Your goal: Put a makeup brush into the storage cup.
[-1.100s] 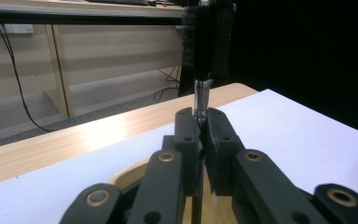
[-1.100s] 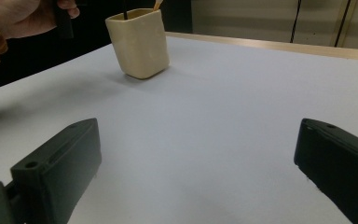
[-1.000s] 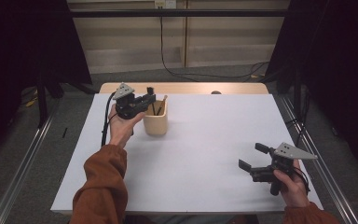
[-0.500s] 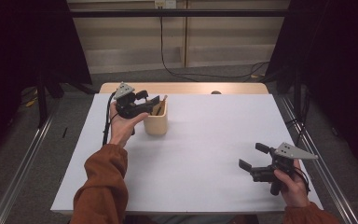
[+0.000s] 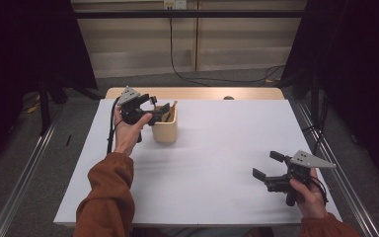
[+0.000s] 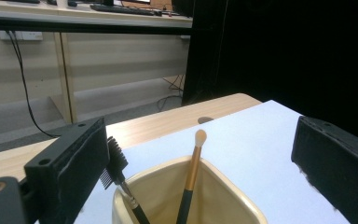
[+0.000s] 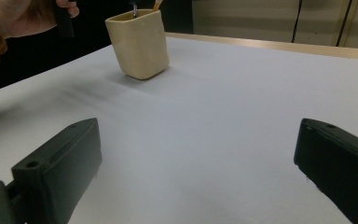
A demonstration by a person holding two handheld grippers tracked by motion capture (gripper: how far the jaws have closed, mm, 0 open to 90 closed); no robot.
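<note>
Left gripper (image 5: pixel 162 109) jaws just spread, brushes (image 6: pixel 192 175) in cup (image 5: pixel 166 130) directly below, unheld

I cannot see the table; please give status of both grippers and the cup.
Left gripper jaws just opened, over cup. Two brushes stand inside. Right gripper open, idle. Nothing in the way.

- I count one cream cup (image 5: pixel 166 129) on my table (image 5: pixel 217 163).
- Two brushes stand in it: one comb-headed brush (image 6: pixel 116 165) and one gold-handled brush (image 6: pixel 192 169).
- I have two grippers in view: the left gripper (image 5: pixel 154 109) and the right gripper (image 5: pixel 265 165).
- One white sheet (image 5: pixel 227 148) covers the tabletop.
- One black cable (image 5: pixel 187 74) runs along the floor behind.
</note>
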